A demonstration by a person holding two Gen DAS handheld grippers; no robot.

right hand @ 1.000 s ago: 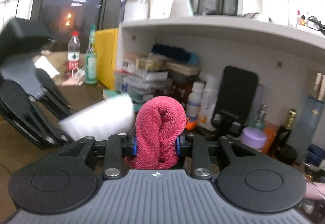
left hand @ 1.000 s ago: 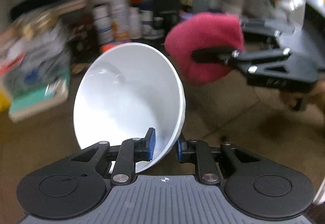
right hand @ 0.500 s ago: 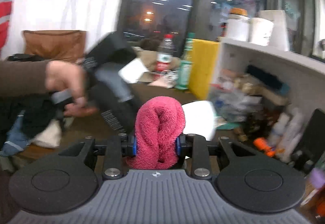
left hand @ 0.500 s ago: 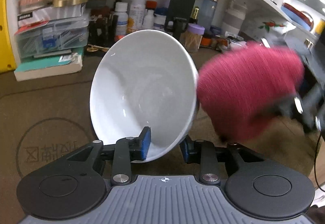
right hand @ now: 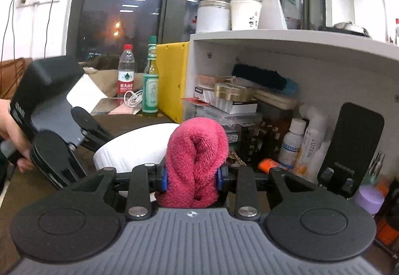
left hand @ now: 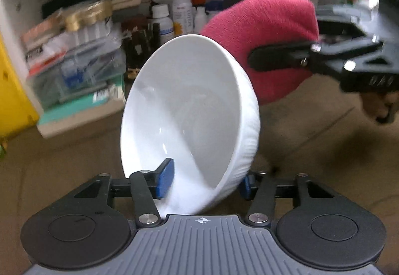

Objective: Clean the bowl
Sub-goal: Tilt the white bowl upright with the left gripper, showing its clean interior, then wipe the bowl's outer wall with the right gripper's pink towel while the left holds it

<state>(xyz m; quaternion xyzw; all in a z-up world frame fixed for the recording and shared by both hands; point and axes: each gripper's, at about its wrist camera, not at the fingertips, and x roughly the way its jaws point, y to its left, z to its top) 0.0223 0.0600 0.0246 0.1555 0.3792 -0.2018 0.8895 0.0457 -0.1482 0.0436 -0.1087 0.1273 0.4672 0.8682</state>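
Left tool (left hand: 203, 181): jaws opening, pads clear of the tilted white bowl (left hand: 189, 123) whose rim sits between them above the worktop (left hand: 311, 150). Right tool (right hand: 190, 179): clamped on the red cloth (right hand: 195, 160), just beside the bowl.

Black two-finger left gripper (left hand: 203, 181): blue pads at the fingertips, silver pivot screws on the linkage bars just behind the jaws, round black discs either side, ribbed grey body behind with a small white crosshair mark on the centre line. Same build on the right gripper (right hand: 190, 179): blue pads, silver screws, black discs, grey ribbed housing, crosshair mark. Boxy black handle block with white lettering further back
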